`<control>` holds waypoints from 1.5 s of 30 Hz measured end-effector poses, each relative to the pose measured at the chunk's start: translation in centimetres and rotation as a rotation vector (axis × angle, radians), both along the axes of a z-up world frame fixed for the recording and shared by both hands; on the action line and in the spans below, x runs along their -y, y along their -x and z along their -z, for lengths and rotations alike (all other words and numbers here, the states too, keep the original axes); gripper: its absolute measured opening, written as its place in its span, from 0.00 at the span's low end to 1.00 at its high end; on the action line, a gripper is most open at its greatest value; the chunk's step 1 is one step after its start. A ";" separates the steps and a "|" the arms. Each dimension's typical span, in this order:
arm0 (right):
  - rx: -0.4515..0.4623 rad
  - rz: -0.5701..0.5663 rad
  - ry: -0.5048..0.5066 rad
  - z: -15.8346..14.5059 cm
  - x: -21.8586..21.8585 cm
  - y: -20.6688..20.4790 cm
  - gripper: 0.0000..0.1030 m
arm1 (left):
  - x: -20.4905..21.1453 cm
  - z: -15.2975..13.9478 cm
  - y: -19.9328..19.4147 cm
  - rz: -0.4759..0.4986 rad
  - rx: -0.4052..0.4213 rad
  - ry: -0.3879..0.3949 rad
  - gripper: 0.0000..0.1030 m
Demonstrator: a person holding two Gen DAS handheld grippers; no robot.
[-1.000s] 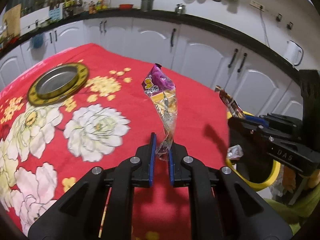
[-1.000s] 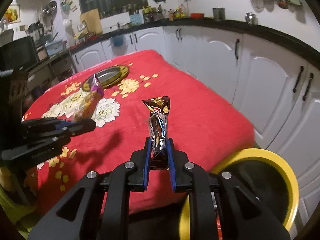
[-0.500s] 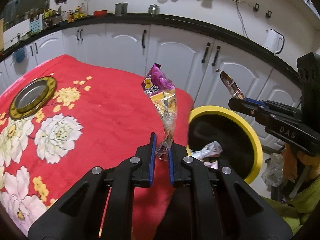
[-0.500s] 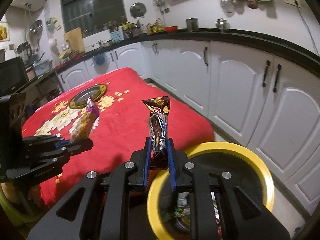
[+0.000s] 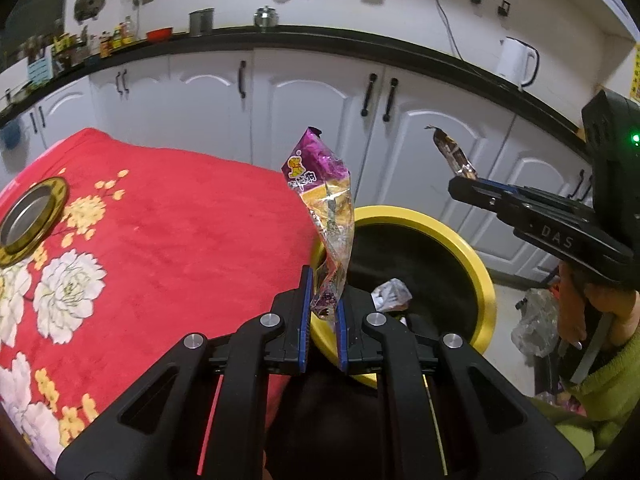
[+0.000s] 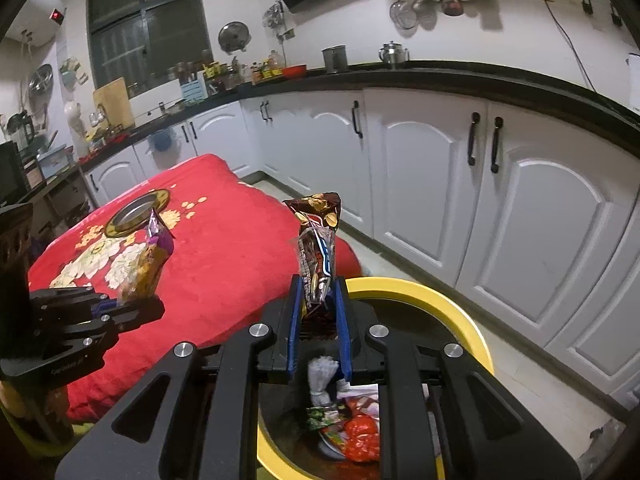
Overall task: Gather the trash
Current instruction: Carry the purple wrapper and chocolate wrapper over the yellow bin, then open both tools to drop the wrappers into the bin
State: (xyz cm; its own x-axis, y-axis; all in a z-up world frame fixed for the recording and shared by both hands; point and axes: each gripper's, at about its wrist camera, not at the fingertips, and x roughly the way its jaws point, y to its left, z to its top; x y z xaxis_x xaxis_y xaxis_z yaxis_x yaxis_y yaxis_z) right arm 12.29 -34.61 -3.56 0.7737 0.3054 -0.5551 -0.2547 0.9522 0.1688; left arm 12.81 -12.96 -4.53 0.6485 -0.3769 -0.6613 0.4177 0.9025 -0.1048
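Note:
My left gripper (image 5: 321,308) is shut on the lower end of a purple and yellow snack wrapper (image 5: 325,204), which stands up from the jaws at the table's edge, by the near rim of a yellow-rimmed trash bin (image 5: 476,264). My right gripper (image 6: 318,312) is shut on a brown chocolate bar wrapper (image 6: 318,248) held upright over the same bin (image 6: 448,300). Crumpled wrappers (image 6: 352,428) lie inside it. Each gripper shows in the other's view: the right gripper (image 5: 460,184) with its brown wrapper (image 5: 450,152), the left gripper (image 6: 156,306) with its purple wrapper (image 6: 148,260).
A table with a red flowered cloth (image 5: 168,232) lies to the left, carrying a gold-rimmed metal plate (image 5: 28,216). White cabinets (image 6: 520,220) under a black counter run behind the bin. A person's hand and green sleeve (image 5: 592,392) appear at the right, with a crumpled plastic bag (image 5: 536,320) on the floor.
Both grippers have swung right, off the red table toward the yellow bin. The bin has come into fuller view beneath them. Both wrappers stay clamped.

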 end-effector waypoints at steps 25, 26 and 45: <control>-0.088 0.031 -0.032 3.1 4.4 0.5 0.16 | 6.9 2.2 0.0 0.145 -0.040 -0.066 0.06; -0.093 0.031 -0.034 3.2 4.4 0.5 0.17 | 7.1 2.4 0.0 0.149 -0.045 -0.068 0.06; -0.138 0.055 -0.063 4.9 6.4 0.3 0.17 | 9.2 4.1 -1.9 0.175 -0.116 -0.067 0.06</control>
State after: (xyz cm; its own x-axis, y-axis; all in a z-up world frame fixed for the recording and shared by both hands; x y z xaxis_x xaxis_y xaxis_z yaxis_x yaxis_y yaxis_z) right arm 11.95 -41.00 -8.45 0.7079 0.3022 -0.6384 -0.1726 0.9504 0.2586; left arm 14.71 -22.17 -8.63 0.4952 -0.4299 -0.7550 0.5571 0.8239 -0.1037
